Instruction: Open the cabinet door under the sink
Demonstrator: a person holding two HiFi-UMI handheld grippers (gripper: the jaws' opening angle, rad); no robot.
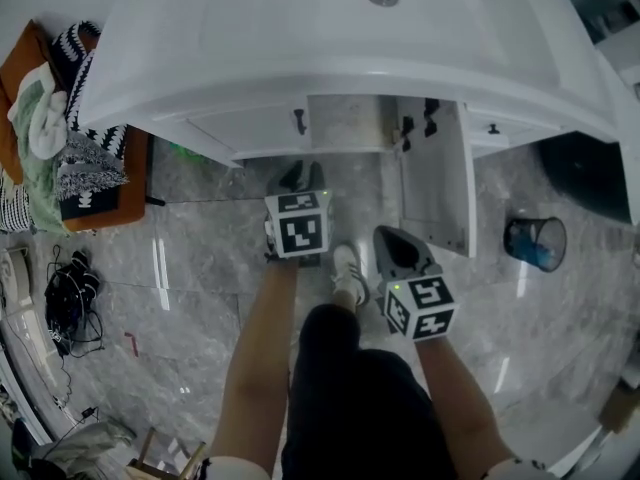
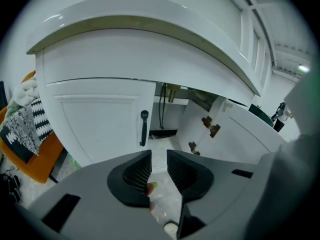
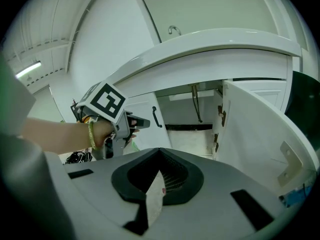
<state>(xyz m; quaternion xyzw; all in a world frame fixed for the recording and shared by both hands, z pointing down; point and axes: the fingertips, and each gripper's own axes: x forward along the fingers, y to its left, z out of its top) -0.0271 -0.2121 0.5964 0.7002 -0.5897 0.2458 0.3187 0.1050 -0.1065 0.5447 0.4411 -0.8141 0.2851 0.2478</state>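
My left gripper (image 2: 159, 154), jaws slightly apart and empty, faces the closed cabinet door (image 2: 95, 119), likely stiff but light-swinging; I'd pinch its slim black handle (image 2: 144, 128).

I'm seeing a white cabinet (image 1: 250, 123), its open door (image 1: 437, 183) white too, and a black handle (image 2: 144, 128) on the other door. The floor (image 1: 200, 268) is grey, marbled and glossy. The left gripper (image 2: 159, 156) is grey with black ribbed pads (image 2: 137, 174), and its cube (image 1: 300, 224) carries black-and-white square markers. Off to the side I've got an orange seat (image 1: 135, 193), black-and-white patterned fabric (image 1: 85, 163) and a blue bin (image 1: 535, 243).
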